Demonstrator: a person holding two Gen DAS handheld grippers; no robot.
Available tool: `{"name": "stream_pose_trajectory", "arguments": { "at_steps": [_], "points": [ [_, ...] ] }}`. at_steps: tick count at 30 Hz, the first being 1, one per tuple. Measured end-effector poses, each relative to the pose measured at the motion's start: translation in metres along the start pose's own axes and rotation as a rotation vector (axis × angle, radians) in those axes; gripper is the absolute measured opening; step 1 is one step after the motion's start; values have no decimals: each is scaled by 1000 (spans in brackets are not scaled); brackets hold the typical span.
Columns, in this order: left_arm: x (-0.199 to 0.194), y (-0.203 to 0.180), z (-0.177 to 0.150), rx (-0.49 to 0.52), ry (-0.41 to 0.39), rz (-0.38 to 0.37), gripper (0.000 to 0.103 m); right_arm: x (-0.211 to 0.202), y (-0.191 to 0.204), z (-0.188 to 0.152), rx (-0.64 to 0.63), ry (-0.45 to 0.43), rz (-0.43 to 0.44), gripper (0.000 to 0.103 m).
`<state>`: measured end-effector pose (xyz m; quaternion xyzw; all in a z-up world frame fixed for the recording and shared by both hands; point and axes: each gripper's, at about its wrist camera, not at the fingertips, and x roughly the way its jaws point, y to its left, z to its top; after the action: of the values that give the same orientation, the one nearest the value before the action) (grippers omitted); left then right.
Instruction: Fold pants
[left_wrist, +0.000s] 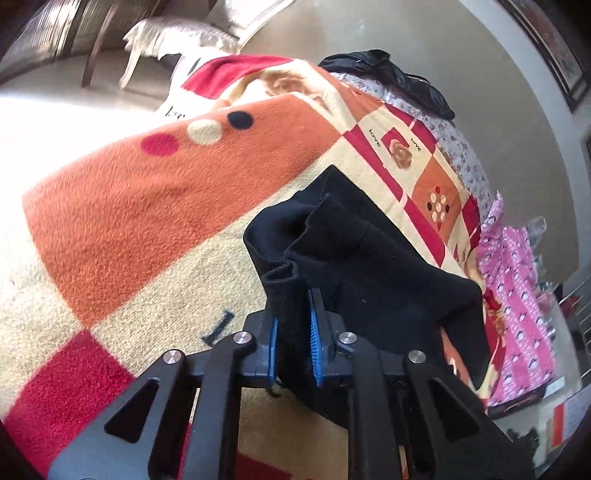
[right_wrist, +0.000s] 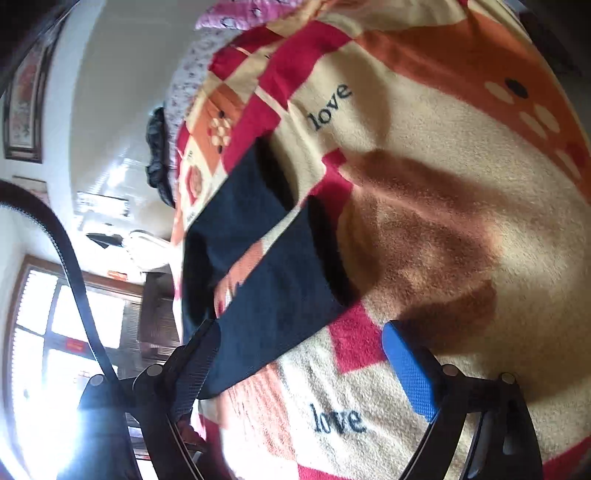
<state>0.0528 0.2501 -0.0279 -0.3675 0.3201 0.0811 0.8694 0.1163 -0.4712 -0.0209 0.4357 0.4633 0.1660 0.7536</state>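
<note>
The dark navy pants (left_wrist: 369, 258) lie on a patterned fleece blanket (left_wrist: 147, 221). My left gripper (left_wrist: 293, 332) is shut on a bunched, ribbed edge of the pants and holds it lifted above the blanket; the cloth hangs down to the right. In the right wrist view the two pant legs (right_wrist: 273, 288) stretch across the blanket (right_wrist: 424, 240), one beside the other. My right gripper (right_wrist: 299, 354) is open, its blue pad (right_wrist: 406, 373) on the right, the left finger (right_wrist: 195, 369) at the edge of the nearer leg.
A black garment (left_wrist: 391, 77) lies at the far end of the bed. A pink patterned cloth (left_wrist: 517, 295) lies at the right. A white chair (left_wrist: 177, 33) stands beyond the bed. A framed picture (right_wrist: 26, 96) hangs on the wall.
</note>
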Motion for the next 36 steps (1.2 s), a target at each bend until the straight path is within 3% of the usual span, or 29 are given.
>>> {"name": "stream_pose_trajectory", "arguments": {
  "at_steps": [7,9,11,15,17,22,26,31,36],
  "points": [
    [-7,-8,0,51,-47,-9,8,31,15,13,-40,14,-16,86],
    [-5,-8,0,58,-37,-2,8,43,18,13,-63,55,38,72],
    [-2,-11,-1,70,-36,20,8,52,14,11,-77,52,-16,43],
    [7,-16,-4,95,-8,82,8,51,5,6,-74,4,-45,18],
    [5,-16,-5,98,-21,78,8,49,1,3,-93,-11,-62,5],
    [-21,-14,-5,83,-87,25,4,37,20,-12,-226,-74,-164,5],
    [-50,-12,-15,75,-113,8,4,6,36,-24,-282,-149,-171,4],
    [-82,-13,-37,123,-130,9,4,-30,46,-46,-319,-138,-148,4],
    [-107,5,-39,89,-137,13,3,-47,49,-72,-339,-103,-134,4]
  ]
}}
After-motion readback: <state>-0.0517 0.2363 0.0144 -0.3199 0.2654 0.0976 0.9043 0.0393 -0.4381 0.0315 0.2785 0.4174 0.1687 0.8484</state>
